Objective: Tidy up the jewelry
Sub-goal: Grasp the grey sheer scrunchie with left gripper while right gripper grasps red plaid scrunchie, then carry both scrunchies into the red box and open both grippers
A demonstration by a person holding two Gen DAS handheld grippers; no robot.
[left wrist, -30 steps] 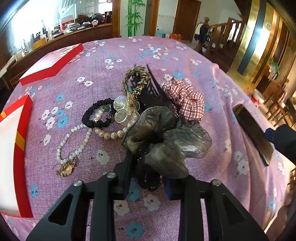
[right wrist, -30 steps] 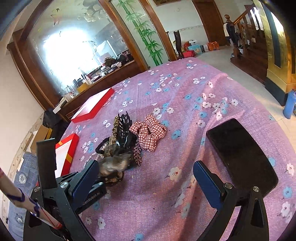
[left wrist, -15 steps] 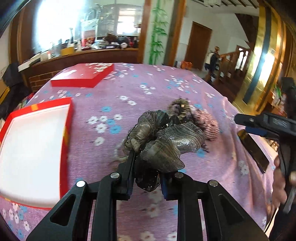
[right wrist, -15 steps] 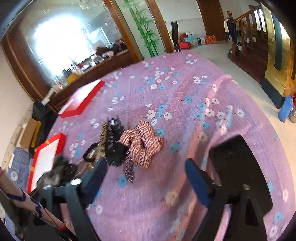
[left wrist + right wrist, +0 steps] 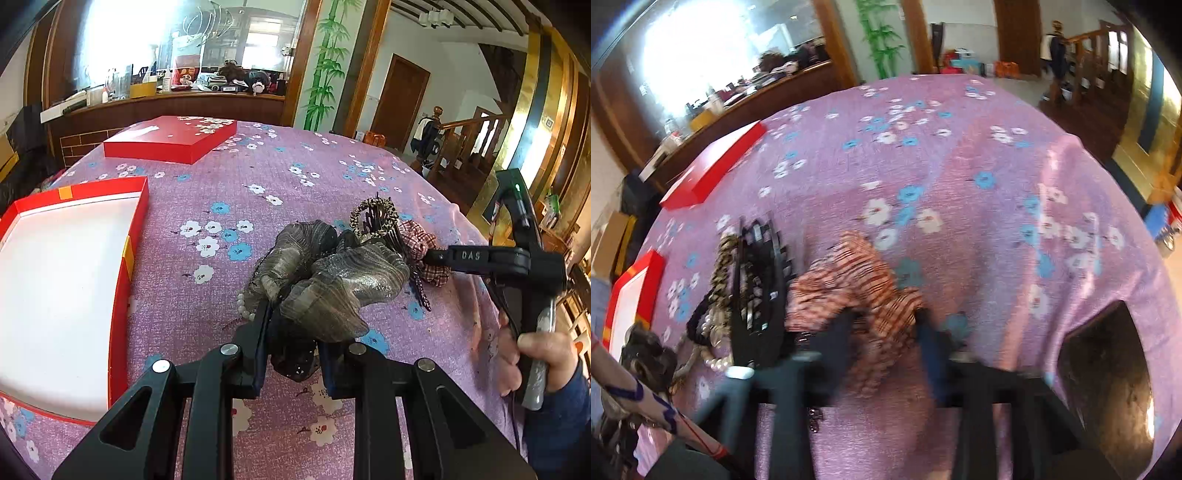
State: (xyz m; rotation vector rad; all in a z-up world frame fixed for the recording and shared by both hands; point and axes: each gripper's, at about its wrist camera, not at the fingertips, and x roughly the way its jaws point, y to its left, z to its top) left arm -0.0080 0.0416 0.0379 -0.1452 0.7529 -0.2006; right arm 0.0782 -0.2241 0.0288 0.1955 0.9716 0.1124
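My left gripper (image 5: pixel 291 332) is shut on a grey-brown organza scrunchie (image 5: pixel 328 277) and holds it above the purple floral cloth. An open red box with a white inside (image 5: pixel 55 280) lies to its left. My right gripper (image 5: pixel 886 325) reaches over the red plaid scrunchie (image 5: pixel 857 280), its fingers on either side of it; the view is blurred. It also shows in the left wrist view (image 5: pixel 436 255), at the plaid scrunchie (image 5: pixel 421 236). A black comb clip (image 5: pixel 761 280), a leopard hair tie (image 5: pixel 373 216) and pearls (image 5: pixel 716 358) lie in the pile.
The red box lid (image 5: pixel 170 142) lies at the far side of the table. A black phone (image 5: pixel 1108 373) lies at the right on the cloth. The table edge drops off to the right near a staircase.
My left gripper has lifted the grey scrunchie off the pile and swung left toward the open box. My right gripper has moved down to the plaid scrunchie and its fingers have narrowed around it.
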